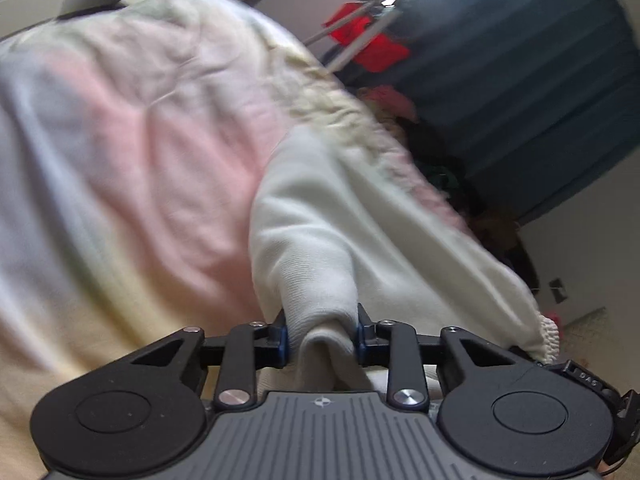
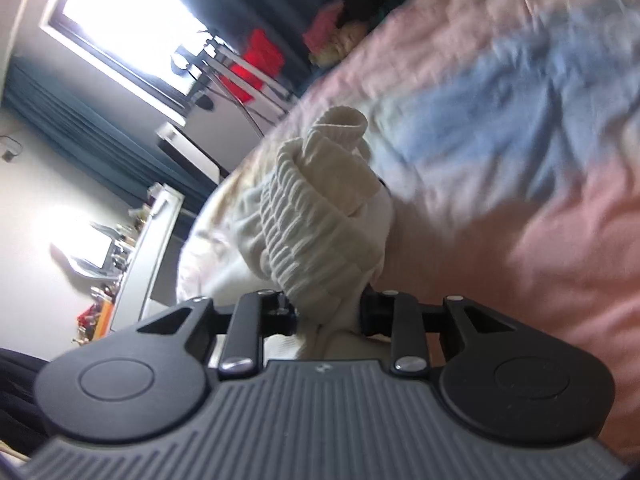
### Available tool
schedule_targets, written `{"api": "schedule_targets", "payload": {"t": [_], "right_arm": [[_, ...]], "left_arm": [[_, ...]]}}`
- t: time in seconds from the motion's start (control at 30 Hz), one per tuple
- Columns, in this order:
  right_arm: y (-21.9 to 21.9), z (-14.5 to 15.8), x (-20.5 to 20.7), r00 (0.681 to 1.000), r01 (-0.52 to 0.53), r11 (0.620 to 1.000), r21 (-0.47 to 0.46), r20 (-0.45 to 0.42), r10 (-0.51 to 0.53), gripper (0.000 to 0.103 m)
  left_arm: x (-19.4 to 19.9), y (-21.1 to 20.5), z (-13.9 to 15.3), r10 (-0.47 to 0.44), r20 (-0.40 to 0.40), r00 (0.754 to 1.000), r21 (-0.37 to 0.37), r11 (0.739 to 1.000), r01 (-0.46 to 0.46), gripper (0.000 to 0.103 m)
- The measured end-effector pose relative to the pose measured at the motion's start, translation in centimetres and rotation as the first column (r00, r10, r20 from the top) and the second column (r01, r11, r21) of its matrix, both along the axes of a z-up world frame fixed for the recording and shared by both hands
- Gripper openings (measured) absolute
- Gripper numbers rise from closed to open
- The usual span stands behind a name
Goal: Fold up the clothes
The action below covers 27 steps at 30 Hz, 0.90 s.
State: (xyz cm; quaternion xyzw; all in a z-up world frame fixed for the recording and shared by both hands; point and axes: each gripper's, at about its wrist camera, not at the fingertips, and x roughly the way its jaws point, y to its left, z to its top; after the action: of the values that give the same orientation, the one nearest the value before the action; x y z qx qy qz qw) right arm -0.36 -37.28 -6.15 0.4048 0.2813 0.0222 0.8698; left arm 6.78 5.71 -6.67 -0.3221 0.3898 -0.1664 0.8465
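A cream-white knit garment (image 1: 340, 220) lies on a bed covered by a pastel pink, blue and yellow quilt (image 1: 120, 140). My left gripper (image 1: 320, 336) is shut on a bunched fold of the garment's plain fabric. In the right wrist view my right gripper (image 2: 330, 314) is shut on the same garment (image 2: 320, 208) at its gathered, ribbed elastic band, with a rolled cuff sticking up beyond it. The quilt (image 2: 520, 120) fills the right side of that view. Both frames are motion-blurred.
Dark blue curtains (image 1: 520, 80) and a drying rack with red cloth (image 1: 368, 40) stand past the bed. A pile of coloured clothes (image 2: 340, 32) lies at the bed's far end. A bright window (image 2: 132, 20) and a cluttered white shelf (image 2: 140, 240) are at the left.
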Motion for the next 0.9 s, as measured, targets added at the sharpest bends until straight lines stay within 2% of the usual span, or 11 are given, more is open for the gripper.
{"api": "schedule_targets", "payload": {"t": [0.07, 0.13, 0.27, 0.4, 0.5, 0.57, 0.7, 0.8, 0.9], "right_arm": [[-1.7, 2.0, -0.2, 0.999, 0.022, 1.000, -0.009, 0.028, -0.021, 0.030], [-4.2, 3.9, -0.1, 0.998, 0.053, 0.999, -0.007, 0.040, -0.053, 0.030], [-10.0, 7.5, 1.2, 0.989, 0.135, 0.990, -0.031, 0.057, -0.133, 0.030], [-16.9, 10.0, 3.5, 0.970, 0.237, 0.971, -0.013, 0.056, -0.236, 0.030], [-21.8, 10.8, 5.9, 0.949, 0.308, 0.952, 0.001, 0.070, -0.307, 0.030], [-24.7, 10.8, 7.3, 0.932, 0.352, 0.936, 0.008, 0.092, -0.351, 0.030], [-27.1, 7.1, 8.7, 0.914, 0.396, 0.918, 0.009, 0.093, -0.395, 0.031], [-28.8, 4.1, 9.7, 0.900, 0.427, 0.904, 0.008, 0.091, -0.426, 0.031], [-30.5, 1.2, 10.6, 0.885, 0.457, 0.889, 0.008, 0.089, -0.456, 0.031]], "left_arm": [[1.2, -1.9, 2.0, -0.012, 0.004, 1.000, -0.040, 0.999, 0.012, 0.029], [3.1, -5.6, 4.0, -0.038, -0.004, 0.999, -0.047, 0.998, 0.038, 0.029], [7.9, -14.9, 8.1, -0.099, 0.014, 0.995, -0.004, 0.995, 0.099, 0.029], [13.1, -24.5, 10.6, -0.148, 0.007, 0.989, -0.006, 0.989, 0.148, 0.029], [17.4, -31.5, 11.7, -0.181, 0.042, 0.983, 0.016, 0.983, 0.181, 0.029], [20.0, -35.7, 11.6, -0.196, 0.055, 0.979, 0.021, 0.980, 0.195, 0.029], [24.6, -42.6, 9.5, -0.229, 0.071, 0.971, 0.048, 0.973, 0.226, 0.029], [27.0, -45.4, 6.2, -0.254, 0.043, 0.966, 0.071, 0.965, 0.251, 0.029], [27.6, -46.5, 3.4, -0.296, 0.084, 0.951, 0.112, 0.952, 0.286, 0.029]]}}
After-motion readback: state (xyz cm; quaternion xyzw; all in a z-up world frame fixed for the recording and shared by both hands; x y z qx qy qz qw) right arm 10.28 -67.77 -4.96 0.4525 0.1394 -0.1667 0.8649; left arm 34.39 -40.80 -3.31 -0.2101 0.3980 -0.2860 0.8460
